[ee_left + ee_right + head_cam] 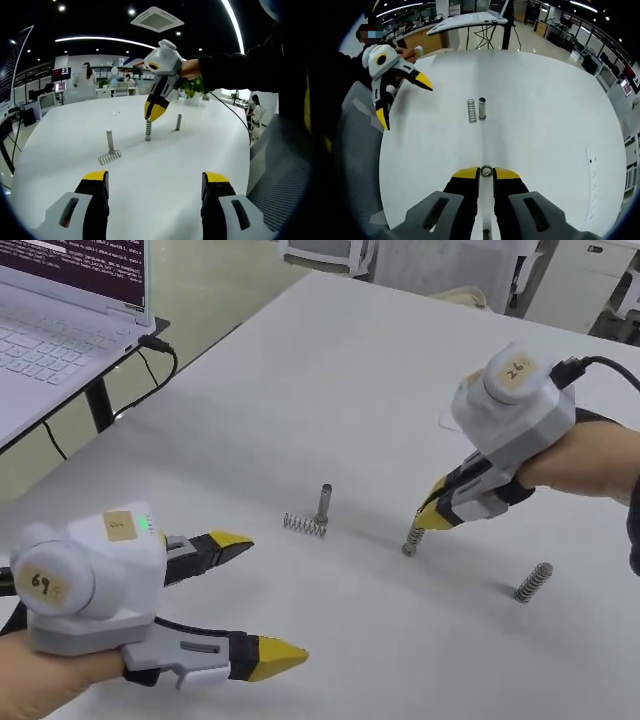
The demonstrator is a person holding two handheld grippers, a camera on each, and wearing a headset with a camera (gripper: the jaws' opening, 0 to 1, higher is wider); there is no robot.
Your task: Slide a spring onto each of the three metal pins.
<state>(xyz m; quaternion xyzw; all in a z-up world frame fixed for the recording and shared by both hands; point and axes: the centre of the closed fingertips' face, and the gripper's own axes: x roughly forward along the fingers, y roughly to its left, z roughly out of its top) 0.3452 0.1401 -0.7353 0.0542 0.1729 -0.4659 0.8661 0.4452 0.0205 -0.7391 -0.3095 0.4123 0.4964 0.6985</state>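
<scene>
- Across the middle of the room, the white bench [400, 360] carries everything, and its far corner points away from the person.
- Off the bench's left edge, an open laptop [50, 330] sits on its own stand with a cable plugged in at the side.
- Over the near-left corner hovers the left gripper [265, 595]. Its yellow-tipped jaws are spread wide with nothing between them, and they point toward mid-bench.
- Coming in from the right edge, the right gripper [432, 518] tilts down at the bench, jaws drawn in tight.
- There's the grab: they're clamped on the top of the held spring [411, 540], which stands near upright with its foot on the bench. In the right gripper view a round metal end shows between the two tips.
- About mid-bench, the bare pin [324, 500] stands upright with nothing on it.
- Just beside the bare pin's foot, on the side nearer the left edge, the loose spring [304, 525] lies flat. I can't tell whether the two touch.
- Toward the right edge, apart from the right gripper, a third spring [533, 582] stands on end. Its coils run the full height, and I can't make out whether a pin is inside.
</scene>
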